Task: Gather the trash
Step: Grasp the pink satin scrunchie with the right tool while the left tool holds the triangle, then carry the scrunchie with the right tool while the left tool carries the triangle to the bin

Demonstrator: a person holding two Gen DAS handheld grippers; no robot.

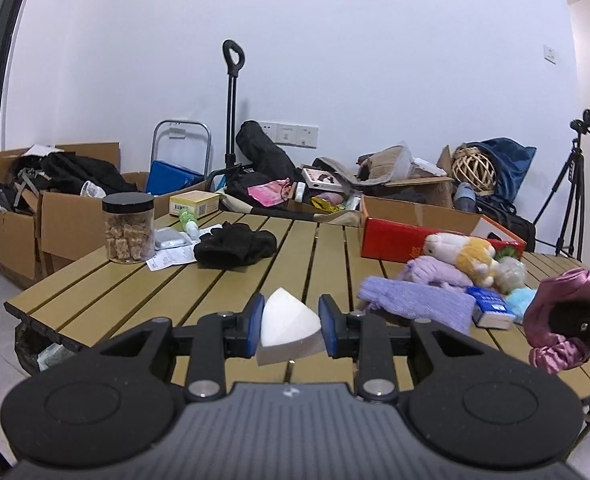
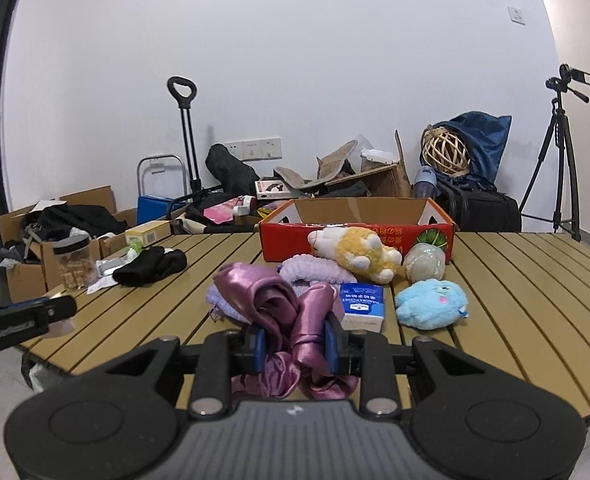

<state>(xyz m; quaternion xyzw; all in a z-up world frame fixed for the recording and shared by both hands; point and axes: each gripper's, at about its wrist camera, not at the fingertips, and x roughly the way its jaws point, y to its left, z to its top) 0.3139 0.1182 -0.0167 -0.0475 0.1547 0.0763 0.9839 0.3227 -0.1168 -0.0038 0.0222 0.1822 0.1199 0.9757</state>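
Sponge wedge [image 1: 289, 322], pinched by left hand-held gripper [image 1: 291, 322], points its rounded tip up and away.

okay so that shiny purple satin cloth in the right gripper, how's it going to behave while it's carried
The purple satin cloth looks floppy: folds bulge above and droop below the right hand-held gripper. Its glossy sheen suggests it is slippery, so it could slide out of the pinch. It is probably light and not fragile.
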